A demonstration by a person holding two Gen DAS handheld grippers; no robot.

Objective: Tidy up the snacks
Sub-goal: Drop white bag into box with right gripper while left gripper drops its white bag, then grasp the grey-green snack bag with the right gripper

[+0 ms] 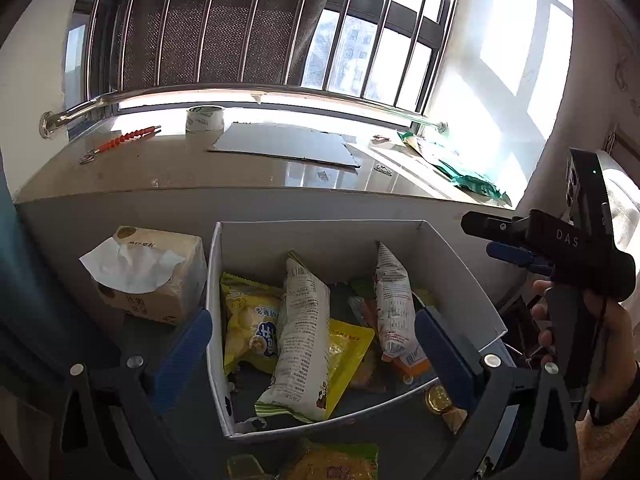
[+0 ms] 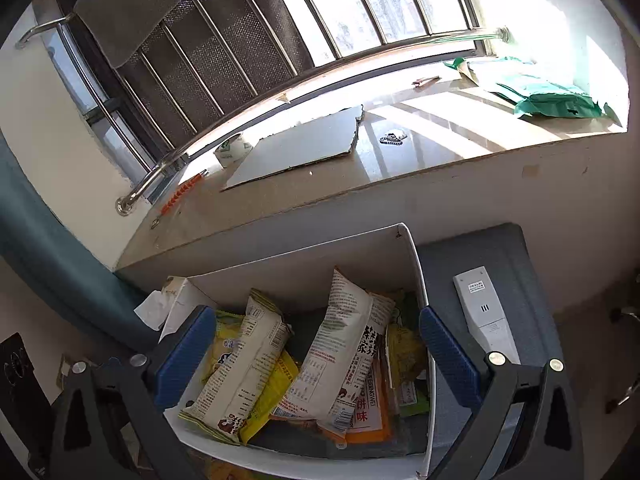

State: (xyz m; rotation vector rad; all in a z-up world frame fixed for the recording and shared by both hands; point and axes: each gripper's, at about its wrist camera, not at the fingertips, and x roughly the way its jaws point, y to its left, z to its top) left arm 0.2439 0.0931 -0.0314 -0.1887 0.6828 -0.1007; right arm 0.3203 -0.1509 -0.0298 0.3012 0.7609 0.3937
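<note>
1. Left gripper (image 1: 312, 344): hovering over the white box (image 1: 452, 256), blue pads (image 1: 444, 356) spread wide, nothing between them; one pad outside the box's wall at 9 o'clock, the other over its corner at 4 o'clock.
2. Right gripper (image 2: 316, 354): likewise spread and empty above the same box (image 2: 416, 280); in the left wrist view, seen side-on at 3 o'clock (image 1: 504, 246), held in a hand (image 1: 580, 332).
3. Inside the box: two white snack packs (image 1: 302, 340) leaning upright, one at centre, the second (image 1: 394, 304) toward 2 o'clock against the back wall.
4. Beneath and at 9 o'clock of them: a yellow snack bag (image 1: 248, 320); a yellow-green pouch (image 1: 348, 344) wedged under the central pack.
5. At 4 o'clock inside the box: an orange packet (image 2: 368, 416) lying flat, partly covered by the white packs.
6. Outside the box at 6 o'clock: a further yellow packet (image 1: 332, 464), possibly another snack, too cropped to tell.
7. At 9 o'clock of the box: tissue pack (image 1: 152, 276), a sheet pulled up.
8. At 3 o'clock in the right wrist view: white remote (image 2: 486, 312) on the grey surface (image 2: 532, 292).
9. At 12 o'clock on the windowsill (image 1: 180, 168): tape roll (image 1: 205, 119), grey cardboard sheet (image 1: 286, 145), green bag (image 1: 460, 168), orange-beaded tool (image 1: 126, 139).
</note>
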